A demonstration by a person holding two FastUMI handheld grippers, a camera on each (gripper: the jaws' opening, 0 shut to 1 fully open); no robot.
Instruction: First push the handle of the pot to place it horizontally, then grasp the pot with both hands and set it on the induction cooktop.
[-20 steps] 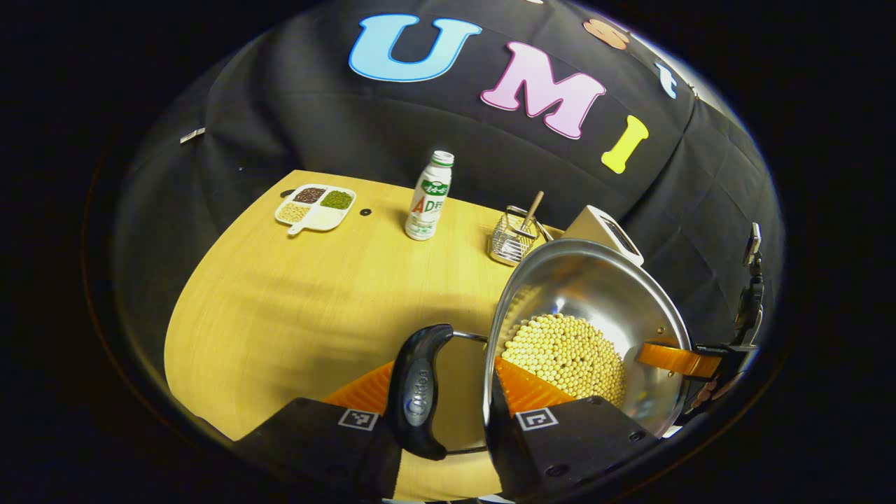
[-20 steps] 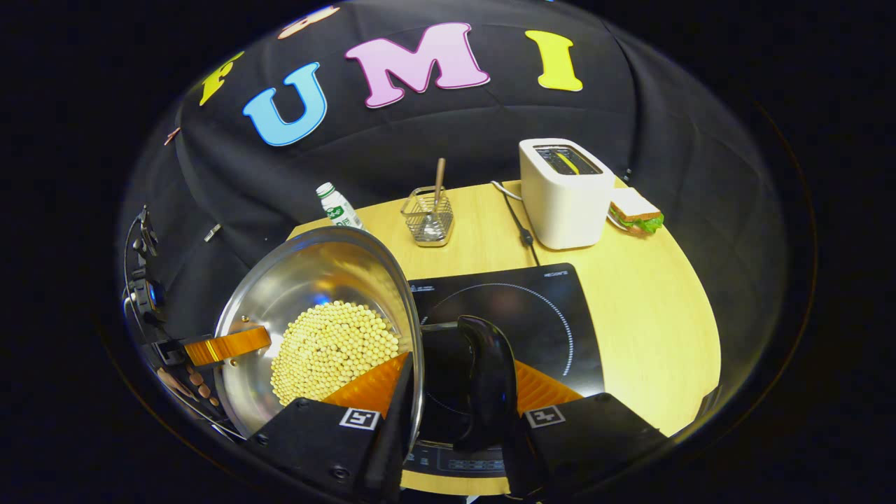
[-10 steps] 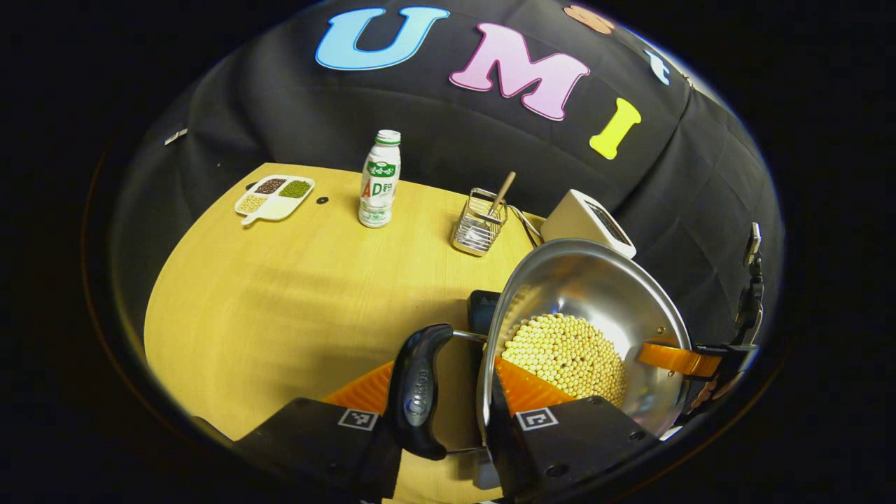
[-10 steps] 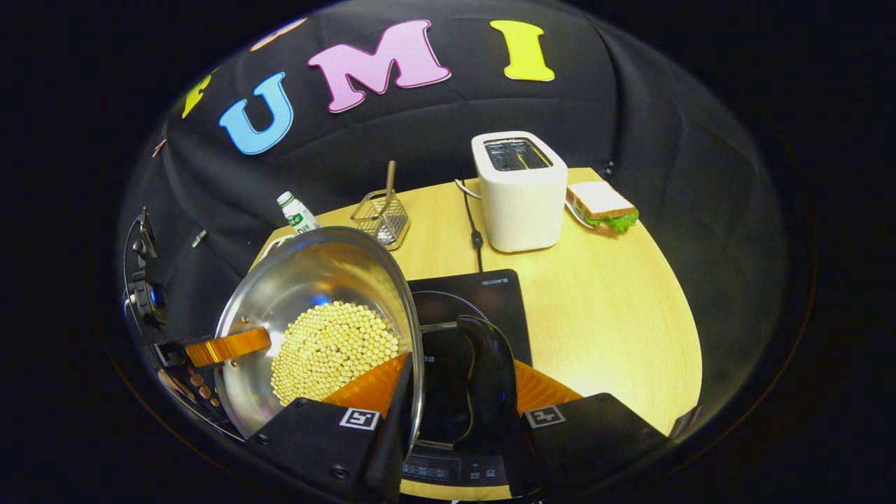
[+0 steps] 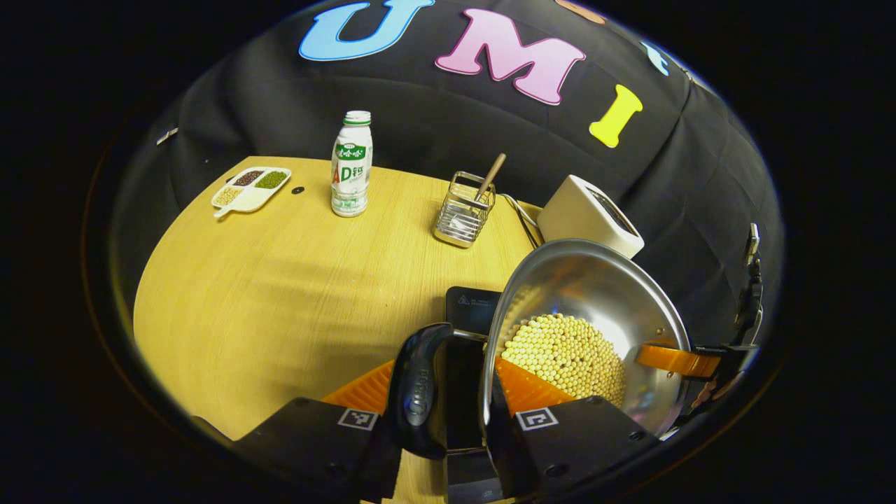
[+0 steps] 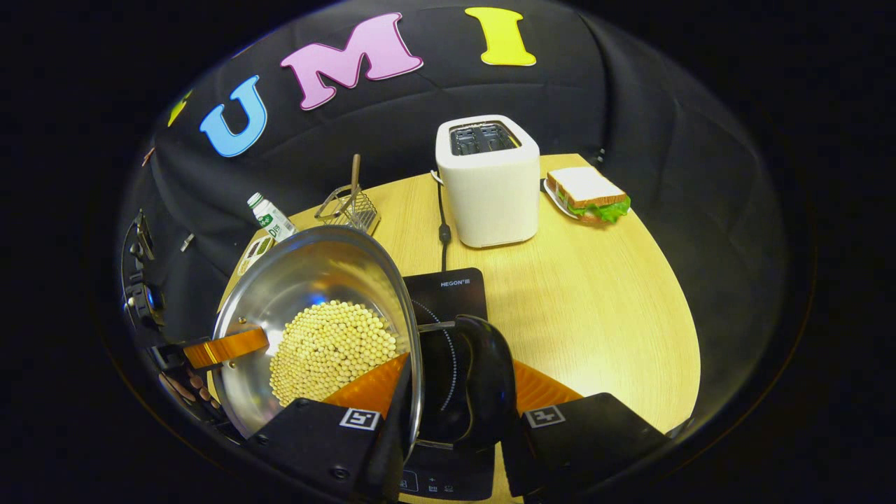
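Gripping the steel pot by its two black side handles, both grippers carry it above the induction cooktop, the landmark on the wooden table; whether its base touches the glass cannot be told. The left gripper is clamped around the left handle, one finger inside the rim, and the right gripper likewise grasps the right handle. Pale beans fill the pot's bottom. Far left of the cooktop lies a divided dish, then a bottle, a wire basket, a toaster behind it, and a sandwich to the right.
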